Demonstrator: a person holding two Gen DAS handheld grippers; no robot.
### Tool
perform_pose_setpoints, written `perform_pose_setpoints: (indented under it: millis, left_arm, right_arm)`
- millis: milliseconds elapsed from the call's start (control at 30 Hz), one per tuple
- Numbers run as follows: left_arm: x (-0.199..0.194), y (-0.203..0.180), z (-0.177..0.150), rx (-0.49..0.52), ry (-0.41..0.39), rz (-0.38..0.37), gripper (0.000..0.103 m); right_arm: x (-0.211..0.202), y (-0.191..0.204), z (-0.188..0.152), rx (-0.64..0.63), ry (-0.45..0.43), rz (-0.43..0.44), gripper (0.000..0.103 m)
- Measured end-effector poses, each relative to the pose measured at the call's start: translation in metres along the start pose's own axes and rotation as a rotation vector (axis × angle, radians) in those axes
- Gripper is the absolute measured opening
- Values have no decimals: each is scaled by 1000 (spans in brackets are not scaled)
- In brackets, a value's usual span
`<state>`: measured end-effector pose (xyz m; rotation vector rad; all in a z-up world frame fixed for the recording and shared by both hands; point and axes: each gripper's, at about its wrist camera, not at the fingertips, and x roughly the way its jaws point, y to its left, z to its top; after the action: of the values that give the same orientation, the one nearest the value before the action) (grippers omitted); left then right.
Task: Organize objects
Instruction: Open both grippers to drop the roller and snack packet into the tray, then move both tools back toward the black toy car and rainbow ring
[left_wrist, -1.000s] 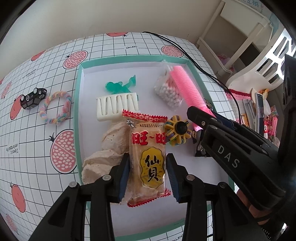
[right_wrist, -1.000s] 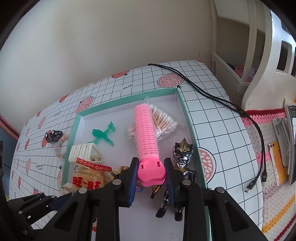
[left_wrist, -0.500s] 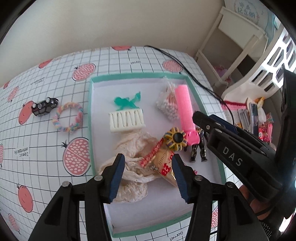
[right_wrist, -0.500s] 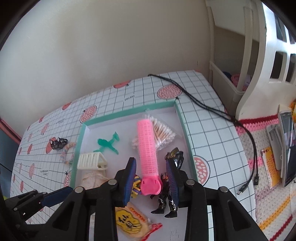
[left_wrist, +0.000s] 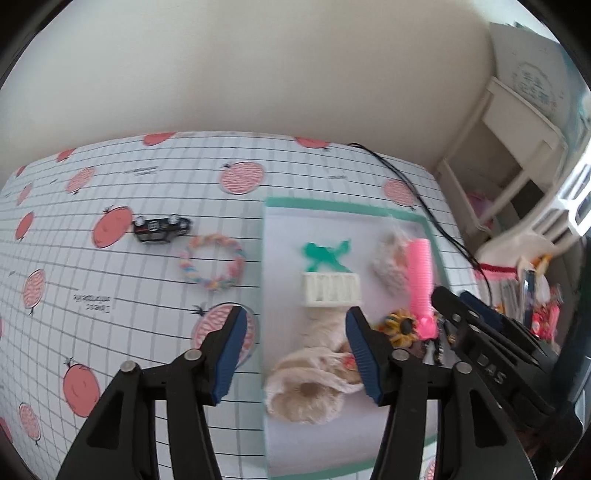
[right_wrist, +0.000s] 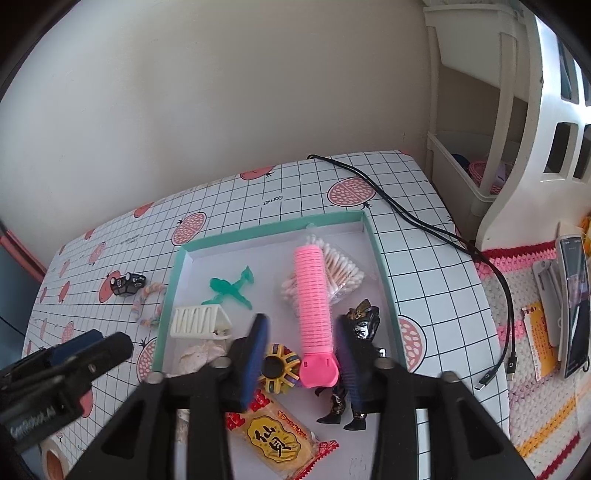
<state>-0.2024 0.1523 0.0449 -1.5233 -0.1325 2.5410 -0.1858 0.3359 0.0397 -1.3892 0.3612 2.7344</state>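
A teal-rimmed white tray (right_wrist: 273, 229) holds a pink hair roller (right_wrist: 313, 291), a bag of cotton swabs (right_wrist: 341, 271), a green plastic figure (right_wrist: 231, 288), a white ribbed piece (right_wrist: 197, 321), a yellow-black spinner (right_wrist: 277, 369), a dark action figure (right_wrist: 360, 328), a cream cloth (left_wrist: 314, 387) and a rice-cracker packet (right_wrist: 277, 437). My right gripper (right_wrist: 301, 325) is open above the roller's flat end, not touching it. My left gripper (left_wrist: 295, 343) is open over the tray's (left_wrist: 343, 208) left rim, empty. A black toy car (left_wrist: 162, 229) and a braided ring (left_wrist: 212, 266) lie on the table left of the tray.
A black cable (right_wrist: 424, 221) runs across the table's right side to a plug near the crocheted mat (right_wrist: 524, 332), where a phone (right_wrist: 574, 306) lies. A white shelf unit (right_wrist: 491, 110) stands at the right. A tape roll (right_wrist: 51, 458) sits low on the left.
My left gripper let go of the rice-cracker packet, opened wide, and swung back and left. My right gripper opened off the pink roller and drew back; the roller now lies in the tray.
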Motion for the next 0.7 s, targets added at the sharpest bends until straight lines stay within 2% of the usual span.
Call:
perform_pose_setpoints:
  millis: [33, 167, 233, 333, 400, 533, 667, 700]
  left_arm:
    - [1, 3, 0, -5, 0, 15, 65]
    - [3, 13, 1, -22, -10, 57, 72]
    - [3, 16, 0, -32, -17, 66, 81]
    - [1, 22, -1, -58, -33, 69, 84]
    - [2, 27, 1, -79, -45, 74, 93]
    - [-1, 34, 1, -102, -67, 93, 94]
    - [-2, 39, 1, -114, -78, 110, 95]
    - [-2, 40, 1, -116, -78, 116, 100]
  right_arm:
    - [0, 0, 0, 1, 0, 2, 58]
    - [1, 1, -1, 4, -1, 6, 63]
    - [1, 3, -1, 1, -2, 11, 67]
    - [1, 5, -1, -11, -7, 13, 75]
    - [1, 6, -1, -14, -10, 14, 80]
    - [2, 7, -1, -8, -13, 16, 90]
    - [1, 7, -1, -2, -18, 26, 92]
    - [1, 7, -1, -2, -18, 26, 93]
